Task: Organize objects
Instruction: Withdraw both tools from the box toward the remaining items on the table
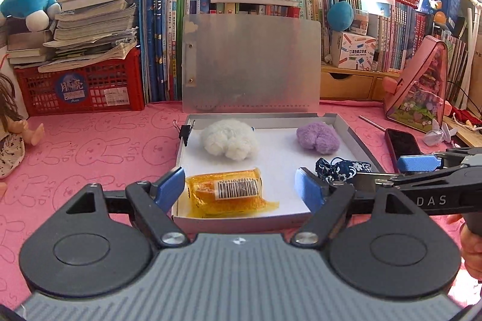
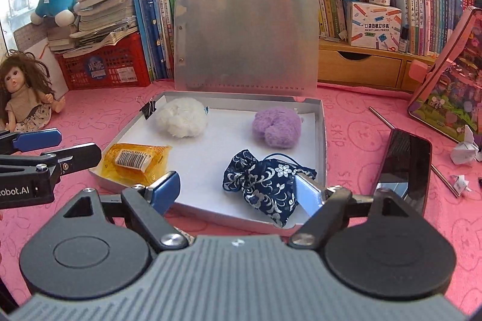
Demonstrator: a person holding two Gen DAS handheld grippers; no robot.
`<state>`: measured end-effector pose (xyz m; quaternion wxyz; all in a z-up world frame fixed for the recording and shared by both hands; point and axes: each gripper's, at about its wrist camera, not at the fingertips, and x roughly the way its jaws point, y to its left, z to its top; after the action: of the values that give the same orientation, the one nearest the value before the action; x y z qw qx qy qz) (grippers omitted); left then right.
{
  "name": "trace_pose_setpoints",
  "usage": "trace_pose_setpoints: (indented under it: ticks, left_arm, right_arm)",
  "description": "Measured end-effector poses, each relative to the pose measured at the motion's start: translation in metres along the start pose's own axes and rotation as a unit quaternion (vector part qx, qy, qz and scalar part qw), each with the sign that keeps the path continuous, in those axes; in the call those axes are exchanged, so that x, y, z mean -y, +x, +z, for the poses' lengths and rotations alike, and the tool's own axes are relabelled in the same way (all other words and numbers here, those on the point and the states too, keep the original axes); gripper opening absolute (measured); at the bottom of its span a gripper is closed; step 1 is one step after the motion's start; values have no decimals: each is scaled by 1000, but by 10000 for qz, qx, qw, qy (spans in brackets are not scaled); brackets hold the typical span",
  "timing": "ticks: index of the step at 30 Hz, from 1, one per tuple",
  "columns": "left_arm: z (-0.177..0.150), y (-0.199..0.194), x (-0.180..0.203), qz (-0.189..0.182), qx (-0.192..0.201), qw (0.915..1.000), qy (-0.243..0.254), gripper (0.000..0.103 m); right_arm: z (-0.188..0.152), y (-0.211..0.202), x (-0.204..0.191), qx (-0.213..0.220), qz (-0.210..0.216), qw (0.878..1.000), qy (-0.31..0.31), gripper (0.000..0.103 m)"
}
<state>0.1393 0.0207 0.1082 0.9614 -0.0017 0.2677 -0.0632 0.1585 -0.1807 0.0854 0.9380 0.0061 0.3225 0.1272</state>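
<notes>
Two grippers, left gripper (image 1: 239, 185) and right gripper (image 2: 238, 190), hang released, grasping nothing. Ahead, the tray (image 1: 355, 137) holds four items; a low sweep could clip its rim.

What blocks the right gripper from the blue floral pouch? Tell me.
Nothing visible does. The right gripper is open and empty, and the blue floral pouch lies uncovered in the tray just ahead of its fingers, apart from the purple pompom.

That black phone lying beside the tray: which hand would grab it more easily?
Probably the right. The phone lies just right of the tray, close beside the open right gripper. The left gripper, also open, sits over the orange packet at the tray's far side.
</notes>
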Motion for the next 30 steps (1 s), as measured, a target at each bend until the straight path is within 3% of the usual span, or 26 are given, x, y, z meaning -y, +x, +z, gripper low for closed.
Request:
trace_pose_setpoints:
  ticks: [9,30]
  left_arm:
    - [-36,-29,6,49,24,10000,53,85]
    - [-79,-42,16,180,-182,9994,243,85]
  right_arm:
    - [-29,-24,-13,13,-87,9999,-123,89]
    - [-70,-25,-20,-245,-70,9996,-83,90]
